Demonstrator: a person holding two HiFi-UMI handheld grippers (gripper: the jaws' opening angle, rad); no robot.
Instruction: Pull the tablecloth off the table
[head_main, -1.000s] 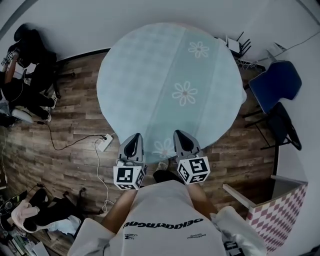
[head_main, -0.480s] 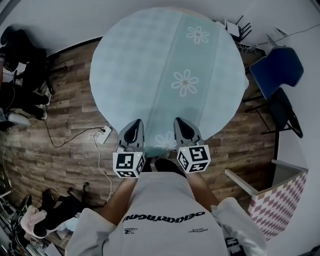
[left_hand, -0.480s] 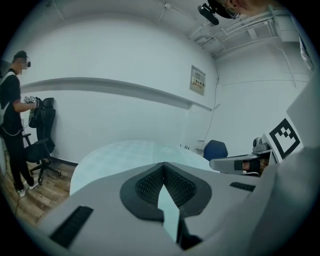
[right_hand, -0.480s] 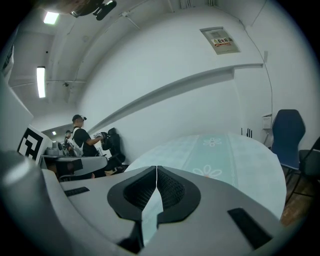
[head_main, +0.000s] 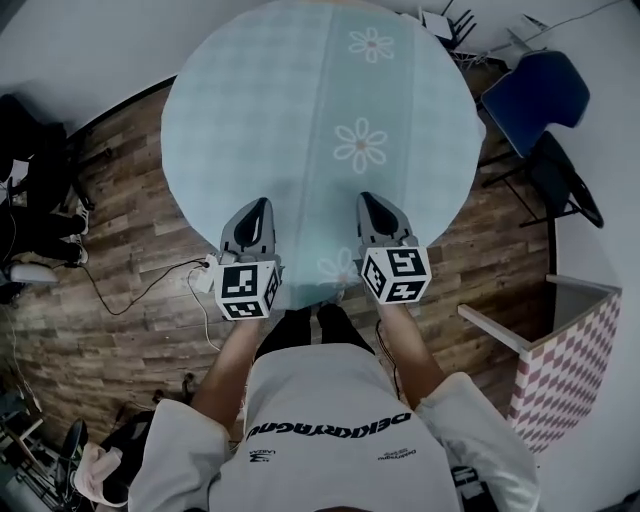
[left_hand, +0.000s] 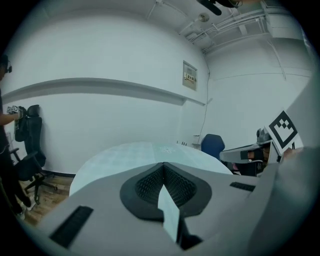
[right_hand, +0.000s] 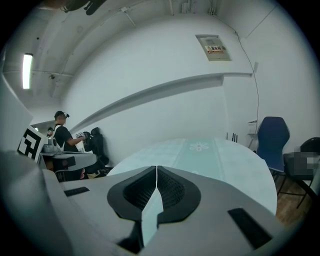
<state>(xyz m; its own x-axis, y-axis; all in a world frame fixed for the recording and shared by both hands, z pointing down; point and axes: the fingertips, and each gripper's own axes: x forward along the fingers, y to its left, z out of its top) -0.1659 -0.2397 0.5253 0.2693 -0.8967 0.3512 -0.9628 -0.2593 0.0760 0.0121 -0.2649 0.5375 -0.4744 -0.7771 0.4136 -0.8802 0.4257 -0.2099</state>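
A round table carries a pale teal tablecloth (head_main: 300, 110) printed with white daisies. Over its near edge are both grippers, side by side. My left gripper (head_main: 257, 207) is shut, and a thin fold of the teal cloth (left_hand: 169, 212) shows pinched between its pads. The right gripper (head_main: 372, 199) is shut too, with a strip of the cloth (right_hand: 150, 212) between its pads. In the left gripper view the left gripper (left_hand: 163, 165) points across the tabletop toward the white wall. The right gripper (right_hand: 156, 170) points the same way in its own view.
A blue chair (head_main: 535, 85) and a black chair (head_main: 562, 180) stand right of the table. A white power strip (head_main: 204, 277) with its cable lies on the wooden floor at the left. A checkered partition (head_main: 565, 365) stands at the near right. A person (right_hand: 64, 135) stands by the far wall.
Both grippers have moved up the view, farther over the near part of the cloth and a little wider apart. The table has shifted up and left in the view.
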